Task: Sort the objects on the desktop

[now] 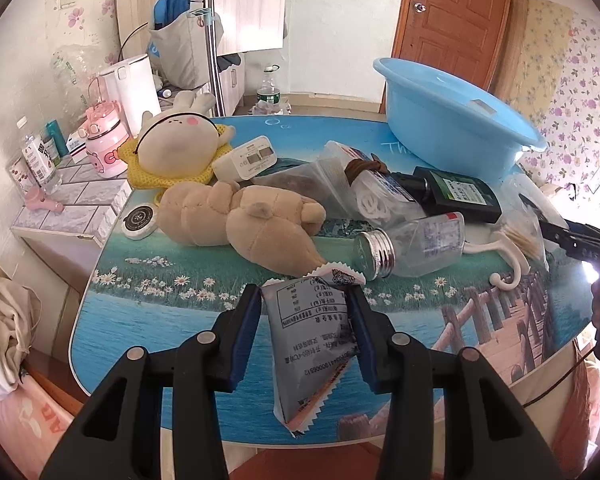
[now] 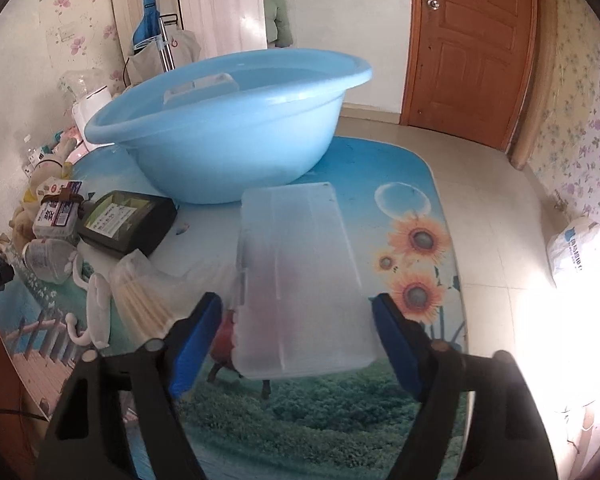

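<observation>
Mostly, toys and bottles are left on the table (image 1: 148, 300); a snack packet (image 1: 312, 344) is gripped by the left claw (image 1: 306, 332); the right claw (image 2: 296, 340) is held open around a clear box (image 2: 300, 280).

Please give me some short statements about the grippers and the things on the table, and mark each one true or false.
1. The left gripper is shut on a grey printed foil packet. True.
2. The round light-blue plastic basin lies upside down. False: it stands upright, rim up.
3. The right gripper has a frosted clear plastic box between its fingers. True.
4. The clear glass bottle with a silver screw cap stands upright. False: it lies on its side.
5. The beige plush toy is inside the basin. False: it lies on the table.
</observation>
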Action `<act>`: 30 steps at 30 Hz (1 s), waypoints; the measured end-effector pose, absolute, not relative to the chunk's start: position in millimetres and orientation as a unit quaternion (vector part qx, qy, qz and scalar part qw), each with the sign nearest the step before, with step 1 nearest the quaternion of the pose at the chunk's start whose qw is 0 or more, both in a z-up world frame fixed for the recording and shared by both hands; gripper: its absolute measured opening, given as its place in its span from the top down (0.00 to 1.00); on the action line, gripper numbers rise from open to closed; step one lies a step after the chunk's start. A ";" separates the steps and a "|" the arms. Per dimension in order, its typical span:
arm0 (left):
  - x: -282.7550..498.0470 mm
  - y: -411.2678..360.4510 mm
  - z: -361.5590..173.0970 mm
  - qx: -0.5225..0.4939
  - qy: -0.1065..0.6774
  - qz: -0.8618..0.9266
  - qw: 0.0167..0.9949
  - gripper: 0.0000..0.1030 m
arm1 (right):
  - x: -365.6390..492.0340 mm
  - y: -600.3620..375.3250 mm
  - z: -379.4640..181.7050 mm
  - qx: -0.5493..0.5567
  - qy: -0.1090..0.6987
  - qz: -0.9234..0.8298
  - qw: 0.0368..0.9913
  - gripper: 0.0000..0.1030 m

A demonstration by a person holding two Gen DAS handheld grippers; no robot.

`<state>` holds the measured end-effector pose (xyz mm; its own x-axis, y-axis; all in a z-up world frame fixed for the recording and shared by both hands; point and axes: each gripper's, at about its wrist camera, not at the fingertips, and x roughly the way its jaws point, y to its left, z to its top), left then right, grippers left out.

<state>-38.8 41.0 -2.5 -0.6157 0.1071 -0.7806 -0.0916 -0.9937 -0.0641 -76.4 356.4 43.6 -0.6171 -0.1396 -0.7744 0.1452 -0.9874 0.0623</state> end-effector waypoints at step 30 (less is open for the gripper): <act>-39.8 57.9 2.9 -0.434 0.000 0.898 0.071 0.58 | -42.6 317.6 34.1 0.406 0.010 -0.914 0.022 0.00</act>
